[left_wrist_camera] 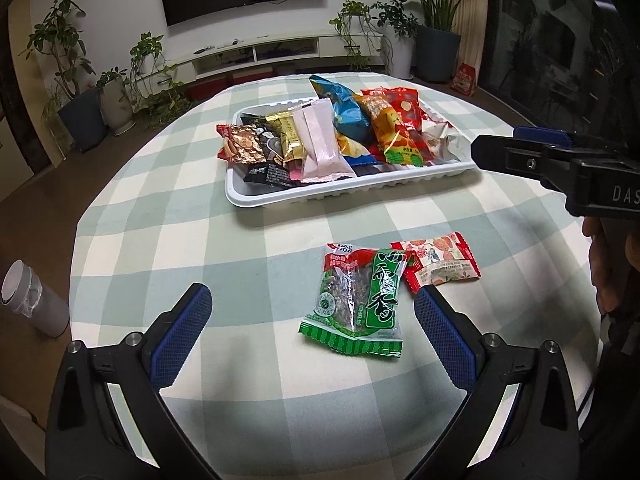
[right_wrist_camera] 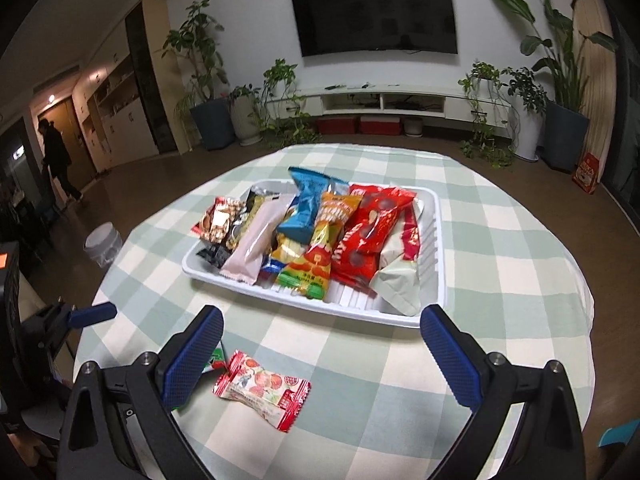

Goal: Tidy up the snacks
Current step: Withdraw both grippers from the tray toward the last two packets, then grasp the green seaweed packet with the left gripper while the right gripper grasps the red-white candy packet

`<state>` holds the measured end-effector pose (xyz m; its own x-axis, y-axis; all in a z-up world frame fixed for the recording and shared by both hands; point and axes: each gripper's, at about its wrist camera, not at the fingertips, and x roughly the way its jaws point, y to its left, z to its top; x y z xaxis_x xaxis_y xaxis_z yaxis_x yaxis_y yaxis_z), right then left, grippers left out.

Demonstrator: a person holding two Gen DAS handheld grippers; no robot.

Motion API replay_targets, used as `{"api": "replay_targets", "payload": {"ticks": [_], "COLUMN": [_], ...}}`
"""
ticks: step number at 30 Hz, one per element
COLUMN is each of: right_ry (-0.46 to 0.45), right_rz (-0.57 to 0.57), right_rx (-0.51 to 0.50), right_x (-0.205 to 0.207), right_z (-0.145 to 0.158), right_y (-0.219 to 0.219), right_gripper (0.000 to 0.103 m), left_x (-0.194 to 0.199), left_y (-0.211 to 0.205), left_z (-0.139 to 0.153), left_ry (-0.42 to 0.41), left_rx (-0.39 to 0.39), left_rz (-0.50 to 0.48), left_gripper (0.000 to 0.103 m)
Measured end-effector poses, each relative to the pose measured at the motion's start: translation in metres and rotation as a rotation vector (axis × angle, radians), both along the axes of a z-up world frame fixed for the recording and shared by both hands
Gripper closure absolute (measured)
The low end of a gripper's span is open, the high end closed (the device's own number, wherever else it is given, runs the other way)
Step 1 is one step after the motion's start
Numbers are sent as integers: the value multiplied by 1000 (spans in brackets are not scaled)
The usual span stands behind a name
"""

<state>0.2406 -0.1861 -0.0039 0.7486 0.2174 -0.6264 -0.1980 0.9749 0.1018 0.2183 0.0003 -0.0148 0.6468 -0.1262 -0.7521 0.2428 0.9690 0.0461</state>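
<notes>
A white tray (left_wrist_camera: 280,198) (right_wrist_camera: 436,240) filled with several snack packets sits in the middle of the checked table. Two packets lie loose in front of it: a green packet (left_wrist_camera: 356,300) and a red and white packet (left_wrist_camera: 438,260) (right_wrist_camera: 262,388) partly under its right edge. My left gripper (left_wrist_camera: 312,320) is open, low over the cloth, with the green packet between its fingers but untouched. My right gripper (right_wrist_camera: 322,344) is open above the cloth between tray and red packet, holding nothing. In the left wrist view, the right gripper (left_wrist_camera: 532,160) enters from the right beside the tray's corner.
The round table wears a green and cream checked cloth (left_wrist_camera: 160,240). A grey bin with a liner (left_wrist_camera: 32,300) (right_wrist_camera: 102,244) stands on the floor at the left. Potted plants and a TV unit line the far wall. A person (right_wrist_camera: 58,160) walks at far left.
</notes>
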Motion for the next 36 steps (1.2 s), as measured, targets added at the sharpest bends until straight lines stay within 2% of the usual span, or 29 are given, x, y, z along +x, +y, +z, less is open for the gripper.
{"api": "replay_targets", "payload": {"ticks": [10,15,17,21,26,28,30,33,36], "right_ry": [54,78,80,87,114,116,118,126,134], "right_rz": [55,66,74,91,106,109,111,122,135], "right_rx": [-111,-139,-147,-159,-193,-194,-193,-200,-211], "right_x": [2,4,3,3,5,5,4,4,4], "right_z": [-11,-15,-16,-17,-23,-23,-23,-25,-28], "right_y": [14,16,17,20,25,25,25,26,28], "right_gripper": [3,3,3,3,5,6,6,8,10], "left_x": [13,28,30,33,36,36,38,40,43], "left_y": [-7,-7,-6,-9,-19,-21,-24,-24,-25], "left_z": [-13,-28,-33,-30,-26,-28,-33,-35,-34], "left_ry": [52,167,185,168,137,135,155,166,177], "left_rx": [44,90,89,96,153,163,160,111,99], "left_rz": [-13,-2,-8,-38,-91,-112,-139,-169,-176], "left_gripper": [0,0,0,0,3,11,36,52,63]}}
